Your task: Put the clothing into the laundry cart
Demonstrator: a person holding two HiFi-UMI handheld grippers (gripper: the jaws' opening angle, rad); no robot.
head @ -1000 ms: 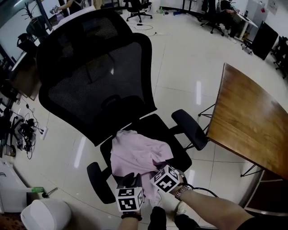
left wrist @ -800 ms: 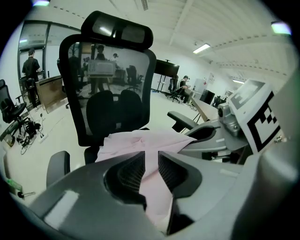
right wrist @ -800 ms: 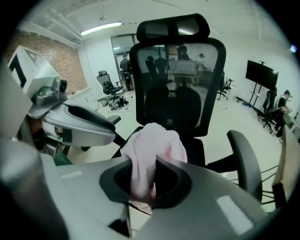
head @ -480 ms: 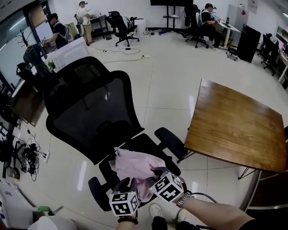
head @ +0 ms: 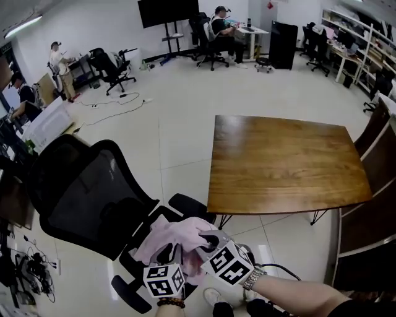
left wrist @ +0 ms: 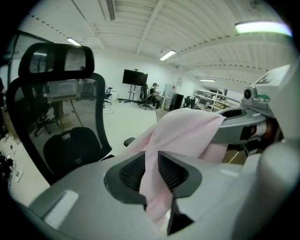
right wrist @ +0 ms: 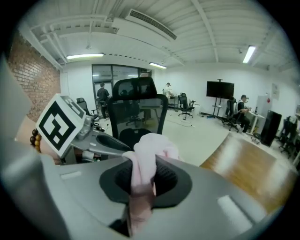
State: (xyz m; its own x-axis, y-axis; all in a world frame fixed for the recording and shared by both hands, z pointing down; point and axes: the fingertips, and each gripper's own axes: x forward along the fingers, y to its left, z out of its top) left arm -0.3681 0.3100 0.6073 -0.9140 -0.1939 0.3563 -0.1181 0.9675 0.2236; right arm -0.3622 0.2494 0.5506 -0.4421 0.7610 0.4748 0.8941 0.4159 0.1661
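While pinching a fold of the pink garment (head: pixel 176 234) in the left gripper (left wrist: pixel 151 171), with jaws shut on it, clamps another bunched fold in the right gripper (right wrist: pixel 143 180). Holds the cloth slung between both, over the black office chair (head: pixel 80 198), near the wooden table (head: pixel 284 164).

I read no legible text, number, brand or sign in any view. The left marker cube (head: pixel 164 280) on the left gripper (left wrist: pixel 151 165) and the right marker cube (head: pixel 228 265) on the right gripper (right wrist: pixel 140 180) carry black-and-white square code patterns only. These patterns contain no letters or digits. The wall screen (head: pixel 168 10) is dark and shows nothing I can read.
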